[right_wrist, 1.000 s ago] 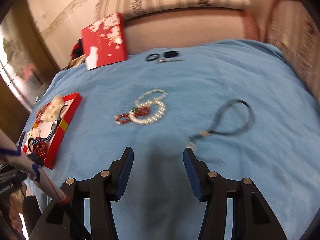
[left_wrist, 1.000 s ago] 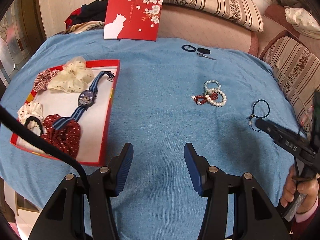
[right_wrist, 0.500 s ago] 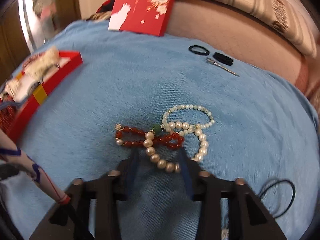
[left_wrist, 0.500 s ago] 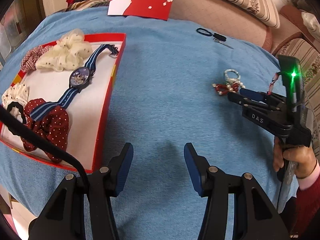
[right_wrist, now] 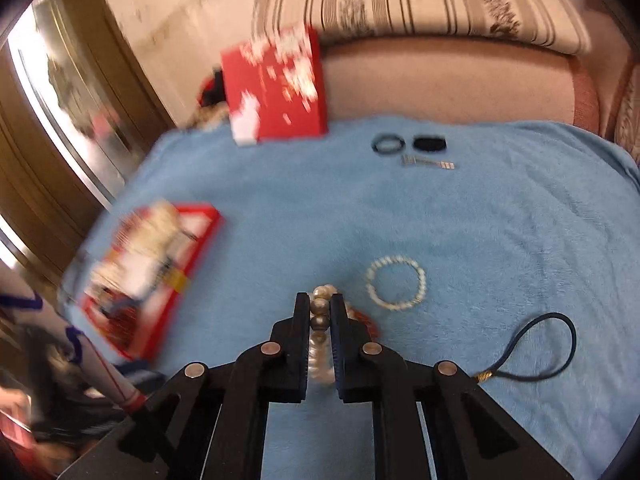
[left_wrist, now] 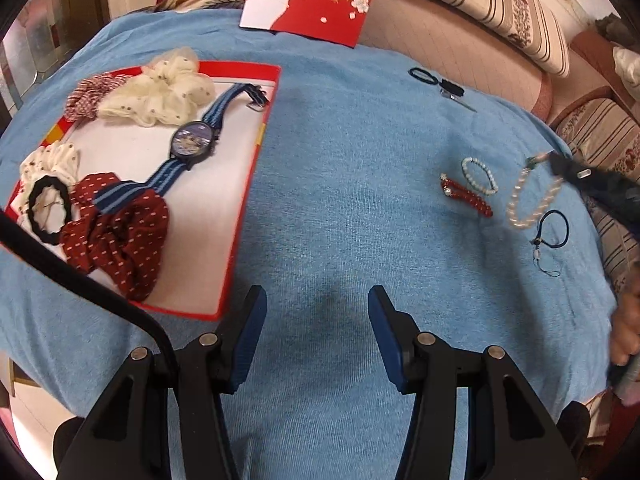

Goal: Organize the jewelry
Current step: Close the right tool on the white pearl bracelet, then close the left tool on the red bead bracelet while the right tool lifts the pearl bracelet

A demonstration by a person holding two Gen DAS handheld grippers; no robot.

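blue cloth (right_wrist: pixel 460 220), pearl bracelet (right_wrist: pixel 320 308) clamped between right tongs (right_wrist: pixel 319 304)

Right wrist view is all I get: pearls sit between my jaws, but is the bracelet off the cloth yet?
Observer: Yes. In the left wrist view the pearl bracelet hangs as a loop from the right gripper, lifted above the blue cloth.
Operator: Did the red beads come up with it?
Observer: No. The red bead bracelet lies on the cloth beside the small white bead bracelet.
Operator: Is the left gripper free?
Observer: Yes. The left gripper is open with nothing between its fingers, just right of the red tray.
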